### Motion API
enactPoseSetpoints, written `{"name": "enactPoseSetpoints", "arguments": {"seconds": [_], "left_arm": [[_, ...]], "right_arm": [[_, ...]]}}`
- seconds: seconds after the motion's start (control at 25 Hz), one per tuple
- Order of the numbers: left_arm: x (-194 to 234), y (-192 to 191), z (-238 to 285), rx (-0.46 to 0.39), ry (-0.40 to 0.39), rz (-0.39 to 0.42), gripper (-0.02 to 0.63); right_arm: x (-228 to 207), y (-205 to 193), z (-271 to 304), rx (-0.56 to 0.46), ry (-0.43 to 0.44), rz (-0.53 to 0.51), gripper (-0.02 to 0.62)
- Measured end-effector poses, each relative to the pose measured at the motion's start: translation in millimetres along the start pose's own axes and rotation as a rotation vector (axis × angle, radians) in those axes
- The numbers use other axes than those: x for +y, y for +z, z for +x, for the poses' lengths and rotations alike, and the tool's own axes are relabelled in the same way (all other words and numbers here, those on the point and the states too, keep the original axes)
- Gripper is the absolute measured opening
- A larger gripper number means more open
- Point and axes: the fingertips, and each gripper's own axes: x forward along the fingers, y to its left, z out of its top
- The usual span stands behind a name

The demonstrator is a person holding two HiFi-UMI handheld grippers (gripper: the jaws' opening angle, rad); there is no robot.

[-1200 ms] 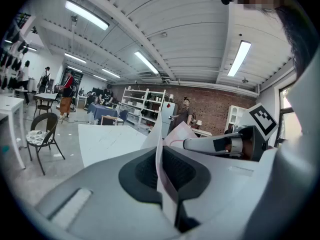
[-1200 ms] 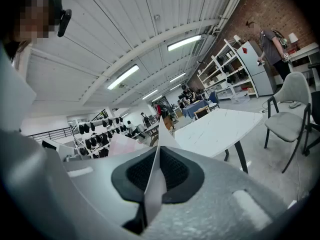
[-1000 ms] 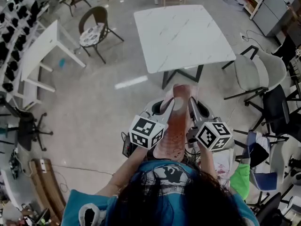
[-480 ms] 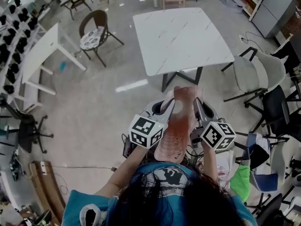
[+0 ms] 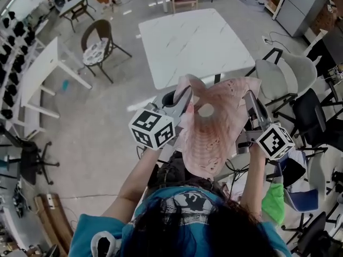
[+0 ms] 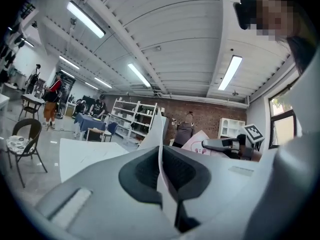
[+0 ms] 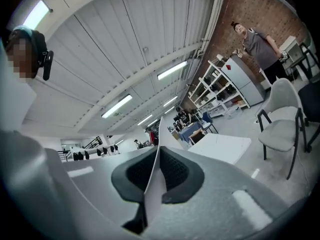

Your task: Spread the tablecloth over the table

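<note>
We hold the tablecloth (image 5: 214, 135) up in front of us, stretched between the two grippers. It is well short of the white table (image 5: 195, 36), which stands ahead on the floor. The cloth is pink with a darker reddish pattern and a pale round spot. It hangs from its top edge in a loose fold toward our chest.

The left gripper (image 5: 186, 96) has its jaws pressed together on one upper corner. In the left gripper view a thin sheet of cloth runs edge-on between the dark pads (image 6: 141, 171). The right gripper (image 5: 248, 97) pinches the other upper corner the same way. In the right gripper view the fabric sticks up like a thin blade between its closed jaws. Both grippers point about level.

In the left gripper view, white shelves (image 6: 131, 118) beyond the table hold small things too blurred for us to name. In the head view, a white rack (image 5: 10, 42) at the far left carries rows of dark objects we cannot identify. A wicker chair (image 5: 99, 39) with a patterned cushion stands left of the table, and a grey chair (image 5: 286, 74) stands to its right.
</note>
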Motion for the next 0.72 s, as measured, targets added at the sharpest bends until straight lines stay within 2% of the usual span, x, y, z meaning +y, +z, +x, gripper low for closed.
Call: {"name": "enactPoseSetpoints", "arguments": {"seconds": [0.12, 0.2, 0.28, 0.44, 0.56, 0.64, 0.72], "left_arm": [[-10.3, 28.5, 10.3, -0.060, -0.042, 0.018, 0.025], [-15.2, 45.0, 19.6, -0.095, -0.060, 0.035, 0.025], [-17.4, 59.3, 31.6, -0.122, -0.066, 0.065, 0.026], [-20.9, 88.3, 53.9, -0.156, -0.077, 0.129, 0.031], [-21.7, 129.2, 76.5, -0.200, -0.103, 0.163, 0.032], [-15.7, 163.5, 92.9, -0.239, -0.117, 0.164, 0.032], [-10.2, 182.4, 102.1, -0.278, -0.133, 0.163, 0.031]], "right_arm": [[5.3, 32.6, -2.8, -0.053, 0.035, -0.013, 0.003], [9.5, 52.1, 0.1, -0.081, 0.050, -0.059, 0.003], [14.3, 69.0, 6.6, -0.107, 0.061, -0.107, 0.003], [26.7, 96.0, 23.7, -0.153, 0.092, -0.139, 0.003], [37.1, 132.3, 46.7, -0.187, 0.117, -0.159, 0.003], [45.9, 163.7, 67.7, -0.212, 0.146, -0.157, 0.003], [53.6, 183.4, 78.9, -0.244, 0.187, -0.156, 0.003]]}}
